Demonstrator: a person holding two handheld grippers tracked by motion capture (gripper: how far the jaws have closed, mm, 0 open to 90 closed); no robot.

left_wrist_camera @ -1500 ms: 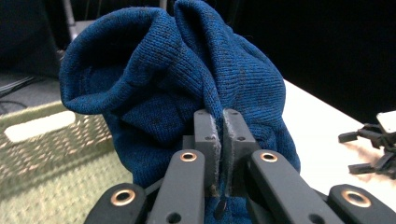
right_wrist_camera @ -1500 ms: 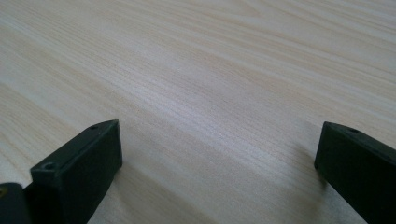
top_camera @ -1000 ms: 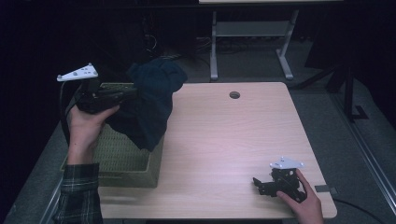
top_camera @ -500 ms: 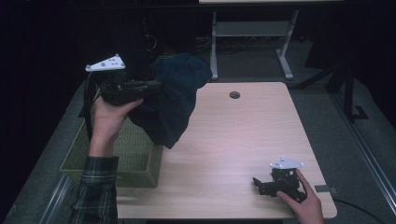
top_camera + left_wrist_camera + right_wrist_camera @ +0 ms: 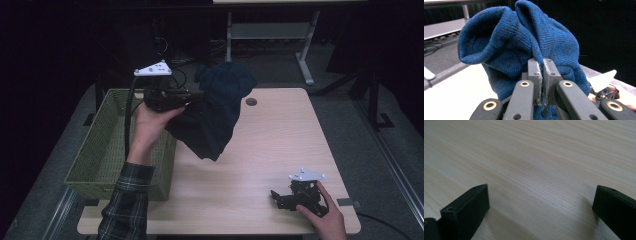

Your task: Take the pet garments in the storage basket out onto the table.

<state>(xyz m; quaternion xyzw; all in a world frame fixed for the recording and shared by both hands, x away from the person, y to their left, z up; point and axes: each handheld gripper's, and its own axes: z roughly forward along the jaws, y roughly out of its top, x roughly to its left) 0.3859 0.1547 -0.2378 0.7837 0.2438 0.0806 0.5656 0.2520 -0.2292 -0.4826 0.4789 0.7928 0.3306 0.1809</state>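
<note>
A dark blue knitted garment point(image 5: 220, 110) hangs in the air over the left part of the table, its lowest fold just above the wood. My left gripper point(image 5: 200, 94) is shut on a fold of it, held high beside the basket. In the left gripper view the knit point(image 5: 524, 42) bunches up over the two pads point(image 5: 534, 75), which are pressed together on the cloth. My right gripper point(image 5: 276, 197) rests low near the table's front right corner, jaws wide apart with only bare wood point(image 5: 544, 170) between them.
A green woven basket point(image 5: 100, 150) stands at the table's left edge, below my left forearm. The light wood table point(image 5: 280, 140) has a round cable hole point(image 5: 251, 101) at the back. A metal desk frame point(image 5: 270, 35) stands behind on the grey floor.
My left gripper has carried the blue garment up out of the basket and rightward over the table. The right gripper has stayed put.
</note>
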